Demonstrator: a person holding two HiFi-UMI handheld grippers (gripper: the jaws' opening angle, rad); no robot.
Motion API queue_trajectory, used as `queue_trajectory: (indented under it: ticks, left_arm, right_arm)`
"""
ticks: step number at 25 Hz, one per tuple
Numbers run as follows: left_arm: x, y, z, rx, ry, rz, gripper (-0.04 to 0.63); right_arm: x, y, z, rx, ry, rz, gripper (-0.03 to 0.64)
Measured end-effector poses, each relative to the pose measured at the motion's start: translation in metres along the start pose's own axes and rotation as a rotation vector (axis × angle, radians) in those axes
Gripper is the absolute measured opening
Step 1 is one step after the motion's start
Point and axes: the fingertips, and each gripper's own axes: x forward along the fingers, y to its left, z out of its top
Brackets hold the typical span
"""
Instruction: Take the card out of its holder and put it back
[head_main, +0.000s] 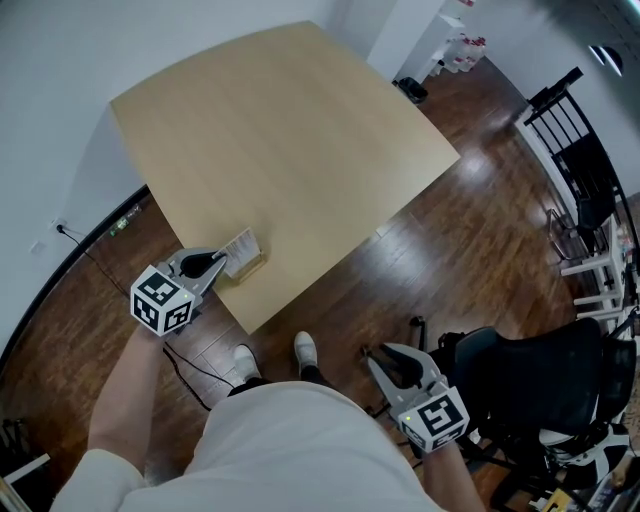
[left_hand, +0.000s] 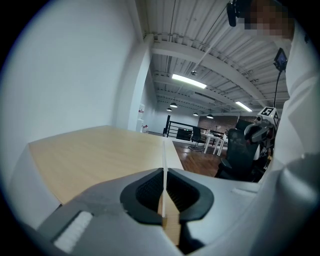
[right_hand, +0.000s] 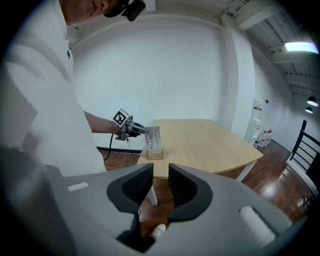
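Gripping the card edge-on with the left tool, clamped tight on it, upright in its holder at the table's near corner. Holding the right tool slightly parted, empty, well apart, above the floor.

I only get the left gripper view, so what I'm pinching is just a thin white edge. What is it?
Observer: A patterned card, standing upright. The left gripper is shut on it from the side.
Operator: Is it out of its holder?
Observer: It seems not. Its bottom edge meets the wooden holder at the near corner of the table.
Operator: I glimpse the other gripper far off. Is it holding anything?
Observer: No. The right gripper has its jaws apart and empty, low over the wood floor.
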Motion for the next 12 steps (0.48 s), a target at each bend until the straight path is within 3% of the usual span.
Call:
queue_trajectory:
  ticks: [12]
  left_arm:
    - [0.0066, 0.0010, 0.0004, 0.016, 0.010, -0.017, 0.015]
  right_arm:
    - [0.0082, -0.0025, 0.0040, -0.031, 0.020, 0.025, 0.100]
